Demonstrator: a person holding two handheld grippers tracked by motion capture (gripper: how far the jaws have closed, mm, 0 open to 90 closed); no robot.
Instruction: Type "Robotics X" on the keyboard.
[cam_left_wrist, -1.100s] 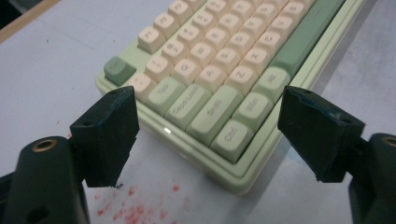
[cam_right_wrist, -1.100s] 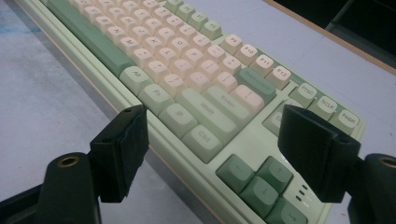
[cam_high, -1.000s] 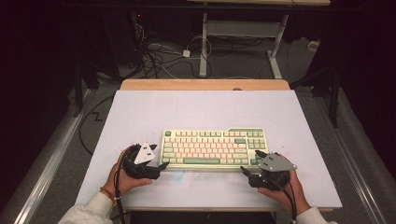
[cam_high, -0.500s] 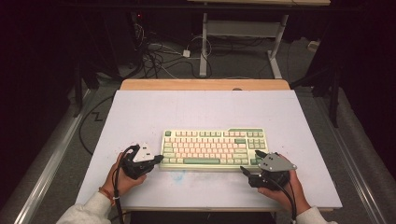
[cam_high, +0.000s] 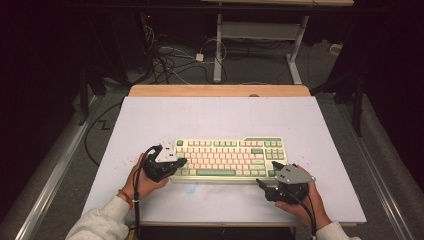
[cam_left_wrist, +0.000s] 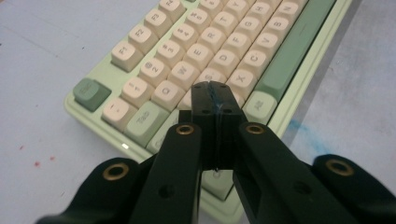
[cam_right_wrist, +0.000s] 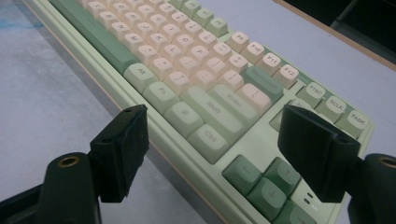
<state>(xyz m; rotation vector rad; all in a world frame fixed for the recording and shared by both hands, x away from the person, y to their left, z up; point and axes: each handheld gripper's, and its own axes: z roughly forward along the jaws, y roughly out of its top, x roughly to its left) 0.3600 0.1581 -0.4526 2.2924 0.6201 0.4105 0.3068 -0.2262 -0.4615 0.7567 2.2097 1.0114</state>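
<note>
A pale green keyboard (cam_high: 230, 157) with cream and green keys lies in the middle of the white table top (cam_high: 220, 115). My left gripper (cam_high: 182, 161) hovers over the keyboard's left end. In the left gripper view its black jaws (cam_left_wrist: 213, 86) are pressed together with nothing between them, above the left-hand keys of the keyboard (cam_left_wrist: 205, 46). My right gripper (cam_high: 260, 182) sits by the keyboard's front right corner. In the right gripper view it (cam_right_wrist: 217, 121) stands wide open, and between its jaws lie the Ctrl and arrow keys of the keyboard (cam_right_wrist: 187, 60).
A wooden strip (cam_high: 220, 91) runs along the table's far edge. Behind it on the dark floor are cables (cam_high: 170, 60) and a white desk frame (cam_high: 260, 35). White table top stretches left, right and beyond the keyboard.
The left hand has moved right and a little up, from beside the keyboard to over its left end, and the left jaws have closed. The right hand has stayed where it was.
</note>
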